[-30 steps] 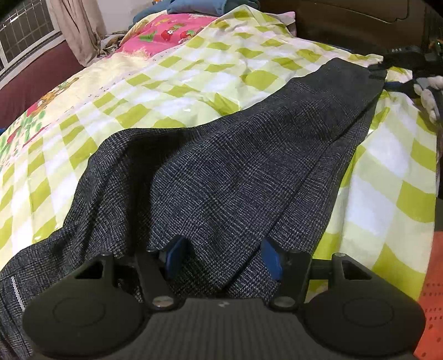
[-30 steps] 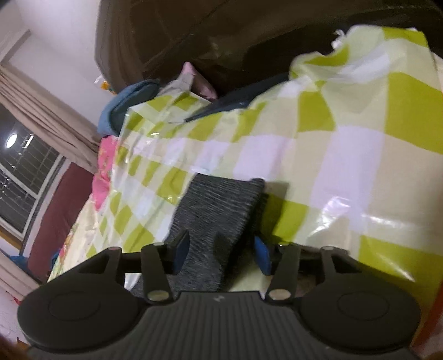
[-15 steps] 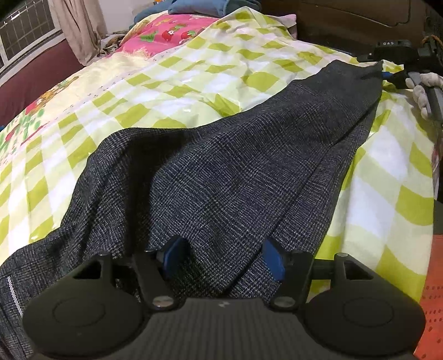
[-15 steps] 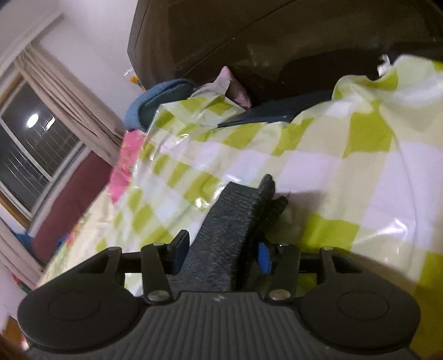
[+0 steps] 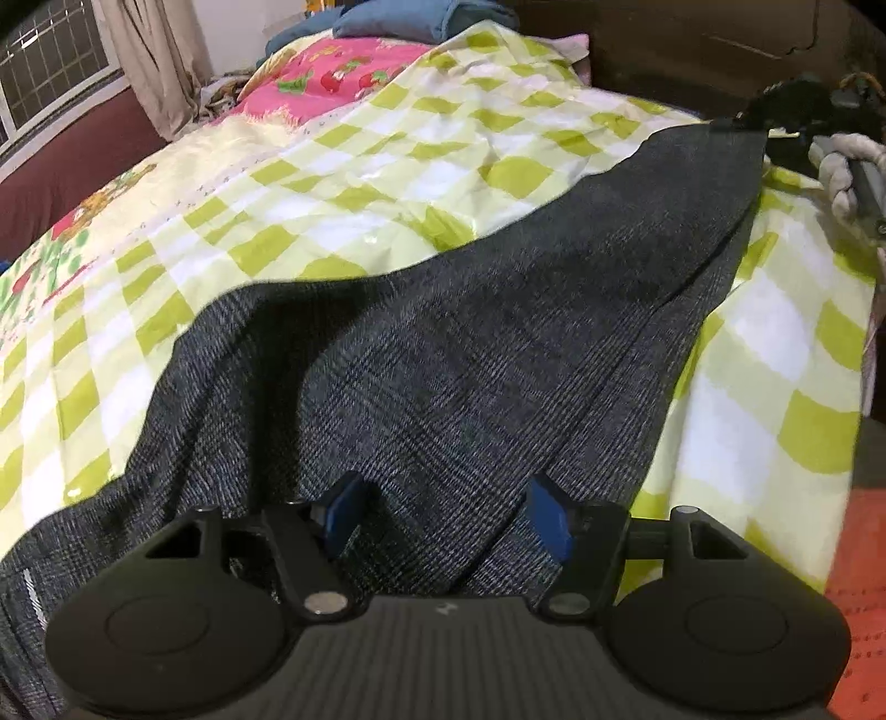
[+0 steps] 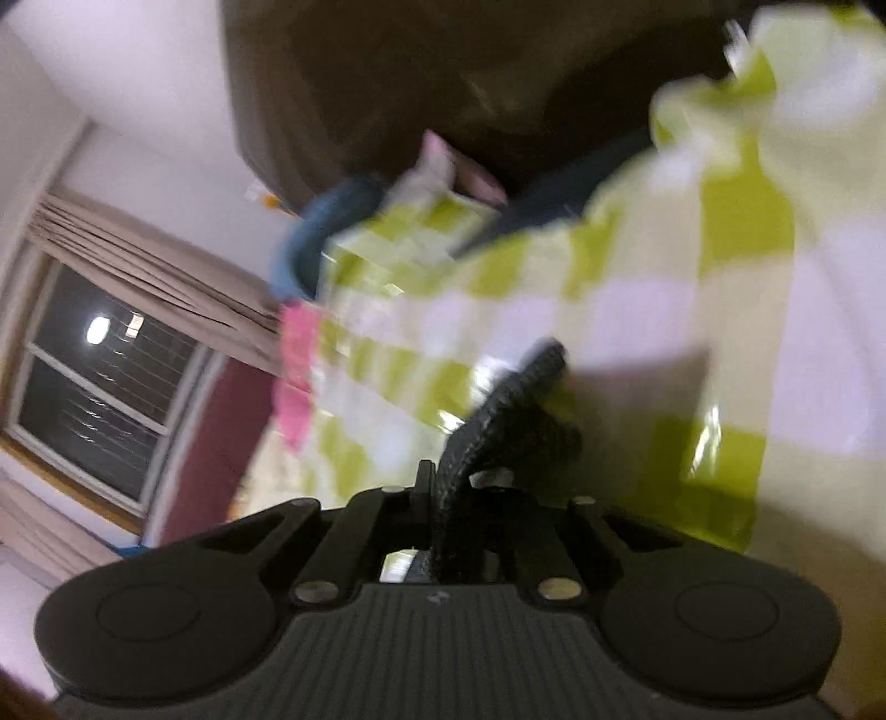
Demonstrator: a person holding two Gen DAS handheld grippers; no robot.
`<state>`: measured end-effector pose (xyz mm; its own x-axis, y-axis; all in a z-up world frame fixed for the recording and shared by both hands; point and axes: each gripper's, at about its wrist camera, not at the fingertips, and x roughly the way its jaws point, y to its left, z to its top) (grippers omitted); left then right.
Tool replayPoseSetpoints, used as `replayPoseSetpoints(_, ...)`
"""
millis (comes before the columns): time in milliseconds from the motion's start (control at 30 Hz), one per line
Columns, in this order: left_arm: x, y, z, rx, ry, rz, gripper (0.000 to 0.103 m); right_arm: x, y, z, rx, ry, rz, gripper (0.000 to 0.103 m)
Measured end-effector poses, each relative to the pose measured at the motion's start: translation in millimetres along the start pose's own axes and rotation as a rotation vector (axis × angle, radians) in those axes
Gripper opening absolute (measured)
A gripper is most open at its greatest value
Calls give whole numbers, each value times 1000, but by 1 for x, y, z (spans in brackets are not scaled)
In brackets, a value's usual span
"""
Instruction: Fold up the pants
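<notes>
Dark grey checked pants (image 5: 470, 343) lie stretched across a green-and-white checked bedspread (image 5: 354, 183), one leg running to the far right. My left gripper (image 5: 446, 512) is open, its blue-padded fingers (image 5: 545, 518) straddling a fold of the pants near the waist end. My right gripper (image 6: 459, 487) is shut on the leg's hem (image 6: 515, 399), which stands up from the jaws. In the left wrist view the right gripper (image 5: 786, 108) shows at the leg's far end, held by a gloved hand (image 5: 847, 166).
A dark wooden headboard (image 5: 692, 50) stands behind the bed. A pink printed sheet (image 5: 343, 77) and blue pillow (image 5: 398, 19) lie at the far end. A window (image 6: 99, 399) with beige curtain (image 6: 144, 266) is at left. An orange mat (image 5: 864, 581) lies at right.
My right gripper has closed onto the pant leg hem and tilted, with motion blur. The left gripper stays open over the waist end; the leg is pulled slightly tauter.
</notes>
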<state>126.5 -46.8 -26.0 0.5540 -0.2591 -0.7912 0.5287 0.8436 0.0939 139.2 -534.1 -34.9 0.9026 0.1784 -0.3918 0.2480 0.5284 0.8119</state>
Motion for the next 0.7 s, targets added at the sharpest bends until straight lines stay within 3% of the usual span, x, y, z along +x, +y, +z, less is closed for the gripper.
replayPoseSetpoints(133,-10,-7,6,10,-44,-31,77,-25,5,7,-36,-37,5,6)
replayPoseSetpoints(200,-9,-11,6,10,-45,-47,77,-19,-7,5,-42,-30,-75,6)
replayPoseSetpoints(267,4,-16,1,13,5,-53,78,7,-28,4,-43,76,-236,6)
replayPoseSetpoints(333,13,-21,-6,41,30,-25,78,13,-35,7,7,112,-258,6)
replayPoseSetpoints(467,-3,-16,-6,22,-2,-51,78,1,-5,16,-142,26,-257,6)
replayPoseSetpoints(533,-5,-13,-9,32,4,-32,78,13,-6,15,-172,83,-334,9)
replayPoseSetpoints(567,-2,-12,-12,34,16,-16,78,19,-6,11,-223,123,-414,7)
replayPoseSetpoints(700,-5,-3,-27,10,17,18,78,-12,19,-11,-398,49,-497,24)
